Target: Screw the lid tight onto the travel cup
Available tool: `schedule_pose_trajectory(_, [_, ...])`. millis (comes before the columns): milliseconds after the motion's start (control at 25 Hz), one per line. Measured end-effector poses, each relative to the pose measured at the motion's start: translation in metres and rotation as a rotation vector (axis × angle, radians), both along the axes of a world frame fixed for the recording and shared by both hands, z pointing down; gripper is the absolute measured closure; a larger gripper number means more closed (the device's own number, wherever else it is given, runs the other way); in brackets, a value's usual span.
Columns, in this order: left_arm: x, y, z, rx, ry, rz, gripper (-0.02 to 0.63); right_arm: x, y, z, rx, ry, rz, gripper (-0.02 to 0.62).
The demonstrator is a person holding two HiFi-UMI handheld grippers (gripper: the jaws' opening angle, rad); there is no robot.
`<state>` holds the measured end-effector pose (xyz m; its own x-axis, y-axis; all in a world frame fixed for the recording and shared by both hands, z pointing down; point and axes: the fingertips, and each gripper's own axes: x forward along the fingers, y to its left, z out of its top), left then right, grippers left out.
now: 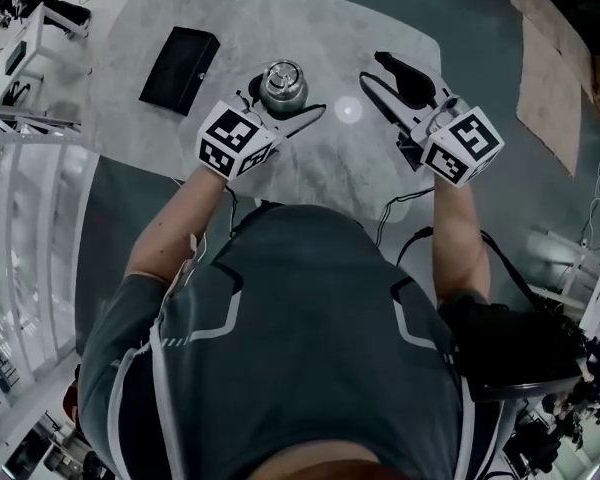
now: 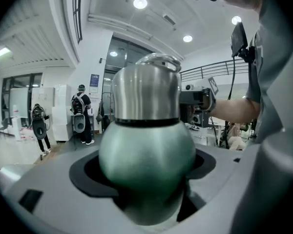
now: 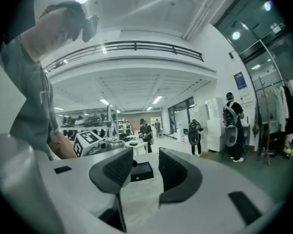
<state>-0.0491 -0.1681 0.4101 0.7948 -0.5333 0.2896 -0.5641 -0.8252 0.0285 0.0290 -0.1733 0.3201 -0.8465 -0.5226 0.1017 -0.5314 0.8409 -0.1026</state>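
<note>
your left gripper (image 2: 147,199) jaws clamp travel cup (image 1: 283,86) body, upper centre of tabletop (image 1: 180,128), likely steadying it for lid (image 2: 145,92) tightening. right gripper (image 3: 144,172) jaws half apart, empty, right of cup.

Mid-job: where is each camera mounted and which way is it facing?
Head view: on the person's head, steeply down at the table, travel cup, black box; torso and forearms show.
Left gripper view: on the left gripper, along jaws clamped on the travel cup; right forearm shows.
Right gripper view: on the right gripper, along open, empty jaws toward the black box; torso at left.
Shared: head and left views, the travel cup; head and right, the black box.
</note>
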Motion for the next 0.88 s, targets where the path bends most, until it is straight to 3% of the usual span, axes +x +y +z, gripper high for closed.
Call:
schedule_pose_trajectory(240, [0.000,-0.017,0.039,-0.039,-0.008,-0.082,0.203,0.030,-0.007,0.036,-0.024,0.032,0.134,0.513])
schedule_pose_trajectory(400, [-0.003,-0.021,0.063,-0.047,-0.020,-0.101,0.202,0.039,-0.006,0.064,-0.047,0.071,0.217,0.543])
schedule_pose_trajectory(880, [0.045,-0.063,0.151,-0.070,-0.054,-0.129,0.204,0.100,-0.015,0.139,-0.128,0.119,0.388,0.563])
